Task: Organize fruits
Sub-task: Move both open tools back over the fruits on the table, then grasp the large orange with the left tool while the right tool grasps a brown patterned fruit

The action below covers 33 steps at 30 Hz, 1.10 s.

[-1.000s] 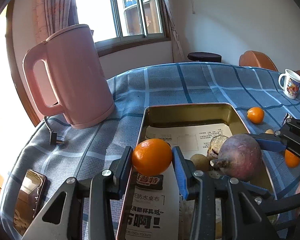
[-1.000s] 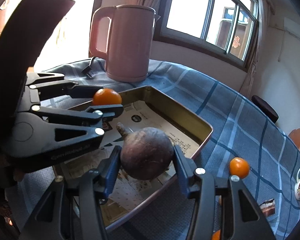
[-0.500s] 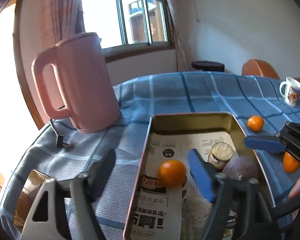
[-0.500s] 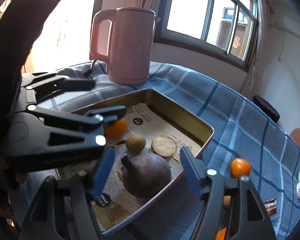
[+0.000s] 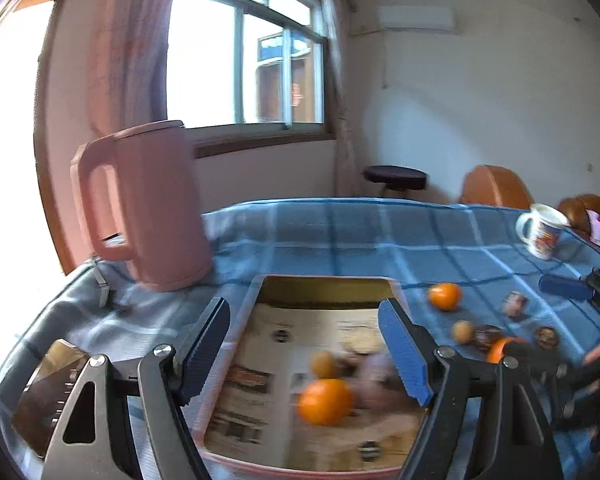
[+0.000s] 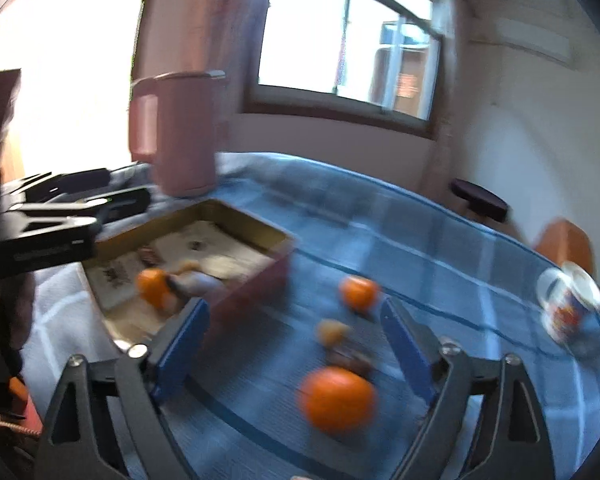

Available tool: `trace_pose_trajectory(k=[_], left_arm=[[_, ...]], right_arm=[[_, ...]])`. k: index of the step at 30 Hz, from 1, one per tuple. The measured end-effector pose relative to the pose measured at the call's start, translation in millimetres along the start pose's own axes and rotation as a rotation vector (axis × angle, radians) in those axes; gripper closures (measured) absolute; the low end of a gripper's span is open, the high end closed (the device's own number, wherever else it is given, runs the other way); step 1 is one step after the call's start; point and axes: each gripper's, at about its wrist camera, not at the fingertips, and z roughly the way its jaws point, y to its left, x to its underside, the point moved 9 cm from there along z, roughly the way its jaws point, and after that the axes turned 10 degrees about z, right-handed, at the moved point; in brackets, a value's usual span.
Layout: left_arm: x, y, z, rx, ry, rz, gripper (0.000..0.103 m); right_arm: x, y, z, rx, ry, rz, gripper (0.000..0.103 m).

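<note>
Fruits lay in two groups: inside the shallow rectangular gold-walled metal tray (image 5: 324, 286), lined with printed paper, sat a round orange mandarin (image 5: 326, 401), a small yellowish-brown fruit (image 5: 323, 364) and a blurred purplish-brown root-like piece (image 5: 374, 384); on the blue plaid-clothed worktop (image 6: 440, 256) to the tray's right were a large orange mandarin (image 6: 338, 399), a farther orange mandarin (image 6: 358, 292) and a small tan fruit (image 6: 332, 331). The left hand-held gripper (image 5: 305, 356) hung above the tray with its blue-padded jaws spread wide and nothing gripped, the fruit seen between them lying below on the paper. The right hand-held gripper (image 6: 296, 350) pointed at the loose fruit, jaws opening and empty, the large mandarin framed between them but untouched. A tall pink plastic kettle (image 5: 148, 208) stood beyond the tray, and a white printed mug (image 6: 568, 304) stood well apart at the far right. Judged step: between placements, turning to the next pickup. The next move probably called for lowering the right jaws around the large mandarin, centring it between the pads before closing, since a round fruit could roll away.
</note>
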Motion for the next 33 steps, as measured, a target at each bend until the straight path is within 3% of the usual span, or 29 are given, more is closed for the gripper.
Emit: trace_pose_trajectory(k=[7, 14, 19, 22, 27, 32, 33], left_arm=[[3, -83, 6, 0.138, 0.047, 0.090, 0.025], [16, -144, 18, 0.241, 0.115, 0.159, 0.025], [20, -164, 28, 0.273, 0.152, 0.189, 0.025], [24, -171, 33, 0.292, 0.179, 0.202, 0.025], [25, -176, 38, 0.319, 0.196, 0.200, 0.025], [29, -182, 43, 0.345, 0.225, 0.212, 0.025], [30, -184, 43, 0.347, 0.228, 0.221, 0.025]], right_arm=[[26, -107, -28, 0.189, 0.021, 0.187, 0.011], [49, -127, -14, 0.198, 0.097, 0.241, 0.012], [54, -129, -7, 0.212, 0.142, 0.246, 0.014], [60, -132, 1, 0.204, 0.191, 0.264, 0.024], [72, -131, 17, 0.175, 0.276, 0.269, 0.031], [77, -126, 25, 0.140, 0.319, 0.266, 0.056], [78, -125, 25, 0.134, 0.321, 0.262, 0.056]])
